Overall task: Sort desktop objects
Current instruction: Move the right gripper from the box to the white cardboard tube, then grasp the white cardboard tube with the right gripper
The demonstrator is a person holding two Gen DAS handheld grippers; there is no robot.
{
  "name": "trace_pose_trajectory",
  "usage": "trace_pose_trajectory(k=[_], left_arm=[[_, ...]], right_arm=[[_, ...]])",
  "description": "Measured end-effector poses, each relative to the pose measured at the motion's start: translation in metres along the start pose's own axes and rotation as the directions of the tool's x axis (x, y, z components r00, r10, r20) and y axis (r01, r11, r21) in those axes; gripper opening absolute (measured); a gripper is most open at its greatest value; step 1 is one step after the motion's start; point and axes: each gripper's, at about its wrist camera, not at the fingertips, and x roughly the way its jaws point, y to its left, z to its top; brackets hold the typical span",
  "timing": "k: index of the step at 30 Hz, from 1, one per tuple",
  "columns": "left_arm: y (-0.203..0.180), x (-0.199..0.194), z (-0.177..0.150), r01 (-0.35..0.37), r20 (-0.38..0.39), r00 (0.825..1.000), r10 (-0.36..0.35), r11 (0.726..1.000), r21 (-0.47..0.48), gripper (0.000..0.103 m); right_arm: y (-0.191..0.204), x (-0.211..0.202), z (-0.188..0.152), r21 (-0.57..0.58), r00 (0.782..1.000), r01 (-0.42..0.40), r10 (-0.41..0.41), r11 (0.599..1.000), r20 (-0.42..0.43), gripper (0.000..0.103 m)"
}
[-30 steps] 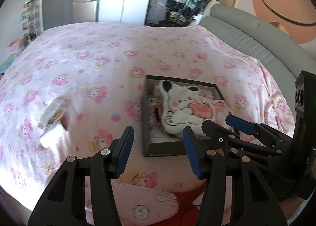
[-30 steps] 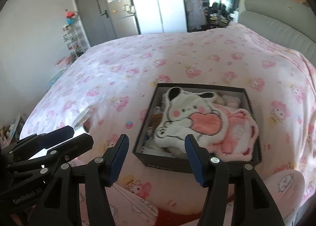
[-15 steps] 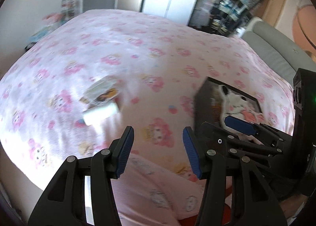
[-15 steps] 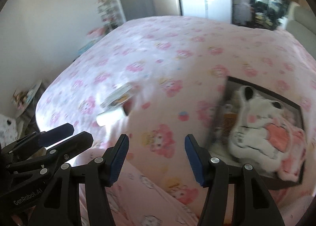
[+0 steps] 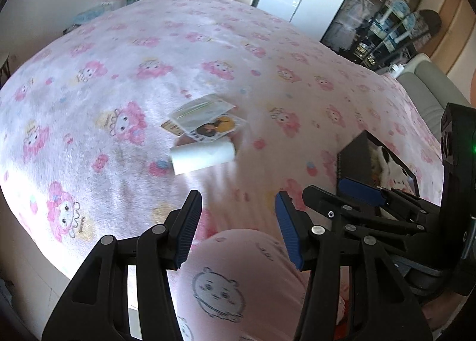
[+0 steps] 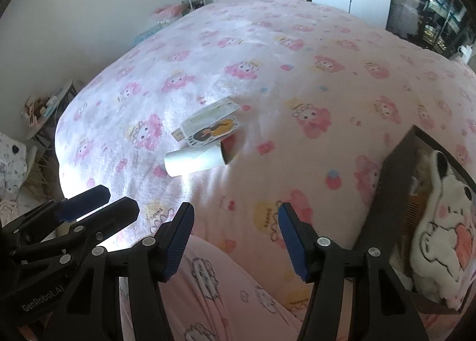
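Lying mid-frame on the soft bed, the white roll touches the card packet, so the left tongs and right tongs, both spread and empty, might nudge it rolling.

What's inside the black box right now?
In the black box, a white plush toy with a pink heart lies on top, with a wooden comb beside it. Anything beneath the plush is covered.

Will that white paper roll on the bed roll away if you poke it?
Probably a little: the white roll lies on its round side. The fluffy blanket would likely stop it soon. Its hollow end suggests it is light and may squash if pinched hard.
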Motion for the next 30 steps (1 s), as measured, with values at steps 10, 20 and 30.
trace_pose_trajectory(k=[10, 20, 30], left_arm=[[0.042, 0.037, 0.002, -0.013, -0.062, 0.998, 0.008, 0.997, -0.078, 0.052], [0.072, 0.084, 0.009, 0.016, -0.123, 0.992, -0.035, 0.987, -0.158, 0.053], [0.094, 0.126, 0.028, 0.038, -0.142, 0.987, -0.07, 0.976, -0.216, 0.053]], right_arm=[[0.019, 0.054, 0.012, -0.036, 0.996, 0.006, -0.01, 0.999, -0.094, 0.055], [0.018, 0.109, 0.025, -0.029, 0.981, -0.03, 0.024, 0.999, -0.191, 0.055], [0.014, 0.149, 0.048, -0.026, 0.977, -0.038, 0.032, 0.999, -0.21, 0.055]])
